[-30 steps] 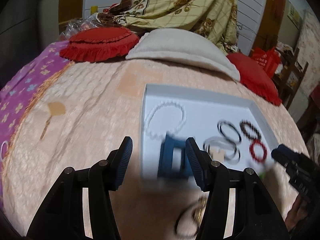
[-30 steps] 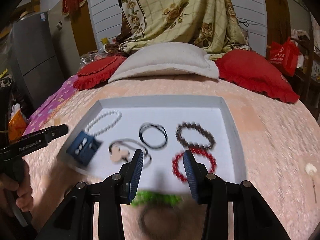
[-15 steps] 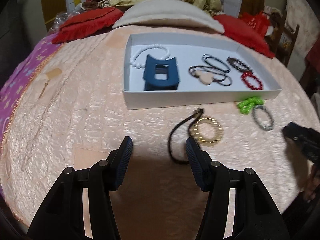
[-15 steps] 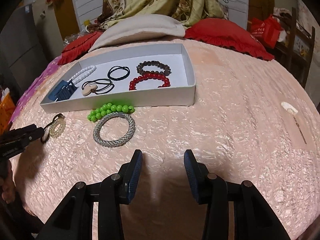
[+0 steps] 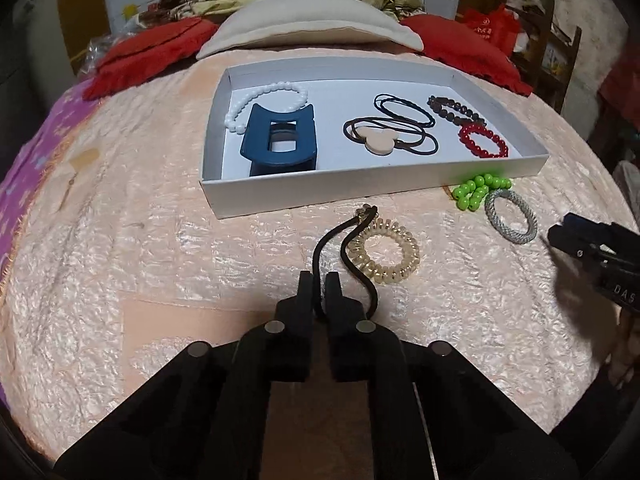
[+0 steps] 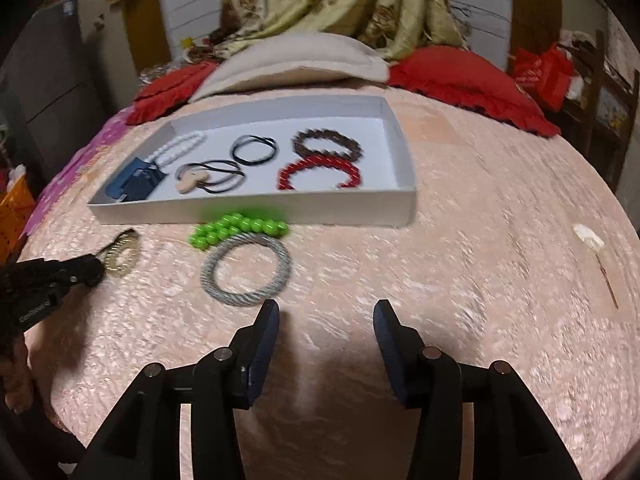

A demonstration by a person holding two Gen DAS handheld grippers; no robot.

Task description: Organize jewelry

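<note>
My left gripper [image 5: 320, 280] is shut on a black hair tie [image 5: 352, 264] that lies on the peach bedspread against a gold spiral hair tie [image 5: 404, 268]. A white tray [image 5: 360, 196] behind them holds a blue hair claw [image 5: 280, 148], a white bead bracelet [image 5: 264, 96], black ties with a wooden charm [image 5: 378, 140], a brown bracelet [image 5: 456, 110] and a red one [image 5: 484, 140]. My right gripper [image 6: 326, 312] hovers just right of a grey woven bracelet [image 6: 208, 276]; its jaws are opening with nothing between them. A green bead bracelet [image 6: 236, 228] lies against the tray [image 6: 256, 210].
Red cushions [image 5: 152, 52] and a beige pillow [image 5: 304, 16] lie past the tray. A small white-tipped pin [image 6: 590, 240] rests on the bedspread at the right. A purple sheet [image 5: 24, 168] edges the bed on the left, and a hand [image 6: 16, 384] holds the left gripper's handle.
Both grippers pulled back from over the tray and sank toward the loose pieces in front of it. The left jaws closed on the black hair tie. The right jaws spread wider.
</note>
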